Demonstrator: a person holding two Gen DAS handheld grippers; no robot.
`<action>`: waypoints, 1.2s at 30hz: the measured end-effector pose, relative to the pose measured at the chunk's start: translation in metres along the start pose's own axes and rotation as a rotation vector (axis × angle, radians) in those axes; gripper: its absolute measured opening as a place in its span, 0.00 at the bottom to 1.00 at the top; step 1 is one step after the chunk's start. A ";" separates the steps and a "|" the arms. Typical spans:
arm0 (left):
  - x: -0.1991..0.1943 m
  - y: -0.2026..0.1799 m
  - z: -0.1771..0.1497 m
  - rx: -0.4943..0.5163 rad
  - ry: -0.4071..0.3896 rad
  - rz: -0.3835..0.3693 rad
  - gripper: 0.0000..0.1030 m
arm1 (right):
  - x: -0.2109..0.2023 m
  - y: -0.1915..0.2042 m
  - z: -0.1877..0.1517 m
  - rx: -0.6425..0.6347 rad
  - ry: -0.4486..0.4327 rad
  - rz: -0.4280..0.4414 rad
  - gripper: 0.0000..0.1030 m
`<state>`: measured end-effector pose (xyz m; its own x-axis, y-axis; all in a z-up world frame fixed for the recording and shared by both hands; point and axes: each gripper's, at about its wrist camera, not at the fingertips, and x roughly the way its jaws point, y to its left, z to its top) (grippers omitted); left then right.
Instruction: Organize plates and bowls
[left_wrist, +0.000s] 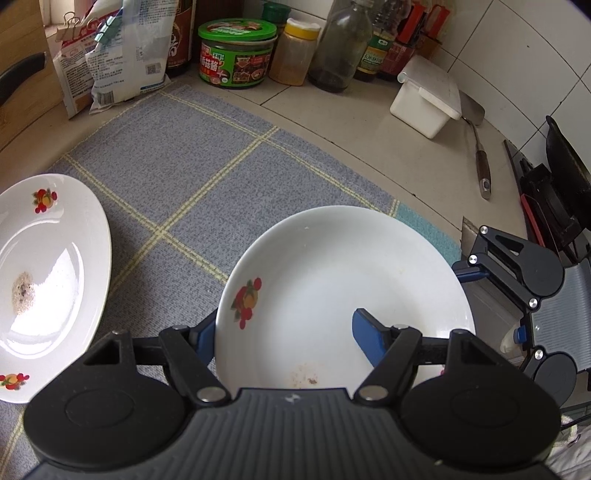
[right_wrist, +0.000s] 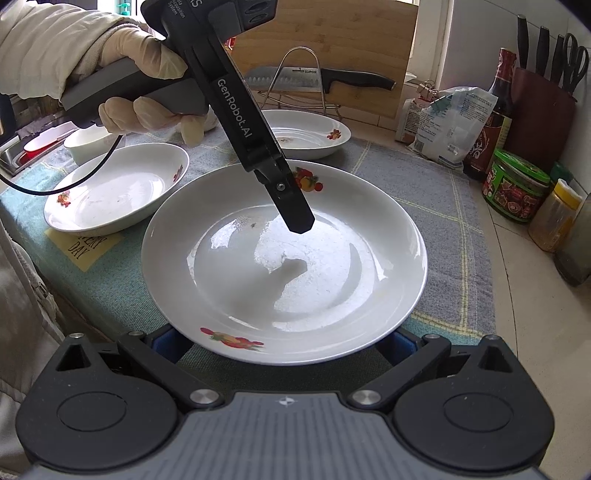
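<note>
The left tool (left_wrist: 284, 332) is straddling the near-left rim of a white plate (left_wrist: 343, 295): one blue finger (left_wrist: 205, 338) is sitting outside the rim, the other (left_wrist: 369, 338) is lying inside the dish. The fingers are standing well apart, and whether they are pressing on the rim cannot be told. In the right wrist view this tool (right_wrist: 299, 221) is reaching down from the far left over the plate (right_wrist: 284, 258), its tip ending over the plate's far part, with a gloved hand (right_wrist: 144, 88) gripping its handle.

The right tool (right_wrist: 284, 347) is sitting at the near edge of the same plate, its fingers spread wide to either side of the rim and mostly hidden beneath it; nothing is shown to be in its grip. In the left wrist view the right tool (left_wrist: 517, 273) is showing at the plate's right edge.

The plate is resting on a grey checked cloth (right_wrist: 436, 206) on the bench (left_wrist: 332, 110). A second plate (right_wrist: 118, 188) is lying to the left, a third (right_wrist: 306, 133) at the far side, and a small bowl (right_wrist: 88, 146) is sitting far left. Jars and bottles are standing along the far right, among them a green-lidded jar (right_wrist: 515, 184).
</note>
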<state>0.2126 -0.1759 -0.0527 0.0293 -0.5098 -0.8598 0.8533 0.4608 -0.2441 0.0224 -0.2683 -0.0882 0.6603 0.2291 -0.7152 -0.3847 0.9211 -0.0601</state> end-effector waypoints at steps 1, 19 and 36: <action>0.000 0.001 0.004 0.000 -0.005 0.000 0.70 | 0.000 -0.003 0.001 -0.002 -0.001 -0.001 1.00; 0.026 0.018 0.066 0.015 -0.054 0.029 0.70 | 0.019 -0.068 0.023 -0.025 -0.012 -0.021 1.00; 0.057 0.043 0.107 0.002 -0.070 0.042 0.70 | 0.052 -0.111 0.038 -0.006 -0.003 -0.014 1.00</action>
<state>0.3070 -0.2629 -0.0645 0.1014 -0.5397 -0.8357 0.8514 0.4816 -0.2077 0.1244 -0.3461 -0.0923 0.6678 0.2169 -0.7121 -0.3791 0.9224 -0.0745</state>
